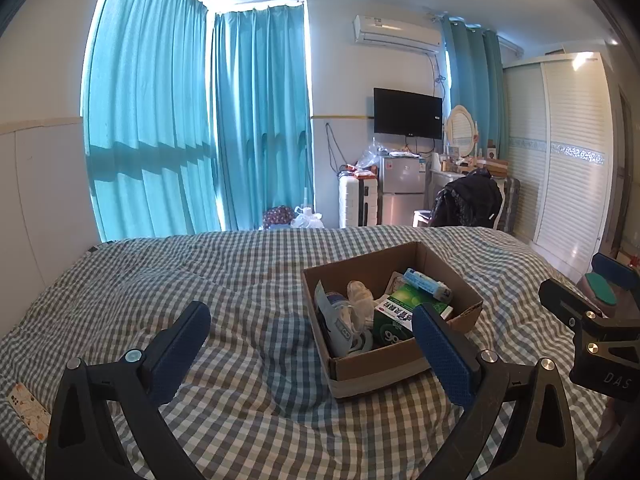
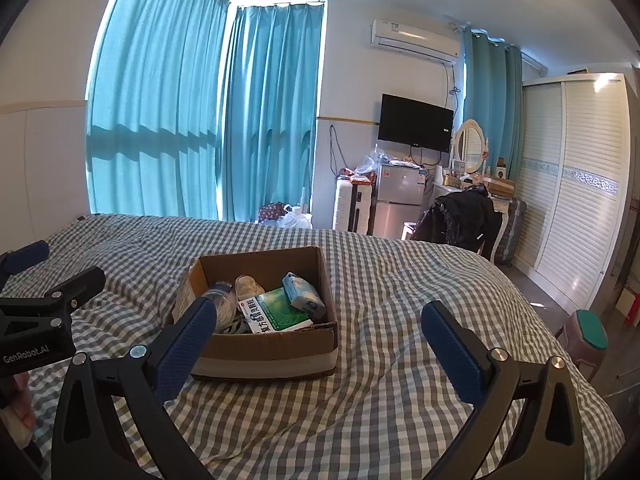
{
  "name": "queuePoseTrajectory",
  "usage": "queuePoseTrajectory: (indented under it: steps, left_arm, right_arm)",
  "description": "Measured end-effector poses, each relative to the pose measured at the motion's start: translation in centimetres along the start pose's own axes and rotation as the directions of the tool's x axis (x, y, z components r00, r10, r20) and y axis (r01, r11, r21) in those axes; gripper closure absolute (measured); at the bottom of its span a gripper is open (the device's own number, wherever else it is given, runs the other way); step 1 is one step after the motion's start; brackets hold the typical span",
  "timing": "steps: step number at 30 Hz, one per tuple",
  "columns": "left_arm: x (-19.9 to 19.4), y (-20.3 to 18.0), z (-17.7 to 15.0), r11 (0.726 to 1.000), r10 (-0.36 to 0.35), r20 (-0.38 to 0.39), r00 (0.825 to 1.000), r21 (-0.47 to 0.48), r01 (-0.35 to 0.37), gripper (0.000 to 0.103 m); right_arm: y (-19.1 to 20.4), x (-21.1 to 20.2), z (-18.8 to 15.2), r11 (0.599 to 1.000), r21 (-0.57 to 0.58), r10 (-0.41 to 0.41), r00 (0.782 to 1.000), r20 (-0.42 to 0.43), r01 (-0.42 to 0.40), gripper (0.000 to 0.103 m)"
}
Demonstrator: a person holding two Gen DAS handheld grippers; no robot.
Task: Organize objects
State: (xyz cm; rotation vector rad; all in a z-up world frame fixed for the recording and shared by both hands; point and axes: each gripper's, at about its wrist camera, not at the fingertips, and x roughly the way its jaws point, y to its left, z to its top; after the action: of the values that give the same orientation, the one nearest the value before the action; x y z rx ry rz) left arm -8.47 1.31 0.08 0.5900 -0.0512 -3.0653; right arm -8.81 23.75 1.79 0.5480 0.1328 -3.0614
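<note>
An open cardboard box (image 1: pixel 380 368) (image 2: pixel 264 356) sits on the checked quilt (image 1: pixel 200 272) (image 2: pixel 400 280). Inside lie a green medicine carton (image 1: pixel 408 300) (image 2: pixel 280 310), a blue tissue pack (image 1: pixel 424 282) (image 2: pixel 304 294), a clear plastic bottle (image 1: pixel 340 312) (image 2: pixel 222 300) and a pale crumpled item (image 1: pixel 358 292). My left gripper (image 1: pixel 312 320) (image 2: pixel 56 268) is open and empty, its right finger in front of the box's near right corner. Just right of it, my right gripper (image 2: pixel 320 318) (image 1: pixel 588 280) is also open and empty, with its left finger overlapping the box's near left corner.
A patterned flat card (image 1: pixel 30 412) lies on the quilt at the near left. A stool with a teal top (image 2: pixel 592 330) stands beside the bed on the right. Beyond the bed are a fridge (image 2: pixel 400 196), a chair draped with a black jacket (image 2: pixel 464 216) and a white wardrobe (image 2: pixel 580 184).
</note>
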Motion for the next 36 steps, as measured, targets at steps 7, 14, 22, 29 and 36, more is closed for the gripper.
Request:
queuePoseTrajectory:
  steps: [7, 14, 22, 29, 36]
  left_arm:
    - [0.08, 0.08, -0.1, 1.0, 0.0, -0.006, 1.0, -0.01, 0.0, 0.0]
    - [0.24, 0.12, -0.01, 1.0, -0.001, -0.013, 1.0, -0.016, 0.001, 0.0]
    - [0.11, 0.02, -0.01, 1.0, -0.007, -0.004, 1.0, -0.013, 0.007, 0.0]
    - [0.15, 0.12, 0.01, 1.0, 0.007, -0.004, 1.0, -0.014, -0.007, 0.0]
    - [0.19, 0.39, -0.19, 0.999, 0.023, -0.005, 1.0, -0.022, -0.023, 0.0]
  right_arm:
    - [0.24, 0.11, 0.02, 1.0, -0.006, -0.002, 1.0, -0.004, 0.002, 0.0]
    - [0.19, 0.2, 0.01, 1.0, -0.006, -0.003, 1.0, -0.005, 0.003, 0.0]
    - [0.08, 0.53, -0.06, 1.0, -0.005, -0.003, 1.0, -0.013, 0.003, 0.0]
    - [0.19, 0.64, -0.15, 1.0, -0.01, -0.008, 1.0, -0.016, 0.008, 0.0]
    - [0.35, 0.67, -0.27, 1.0, -0.022, -0.019, 1.0, -0.015, 0.019, 0.0]
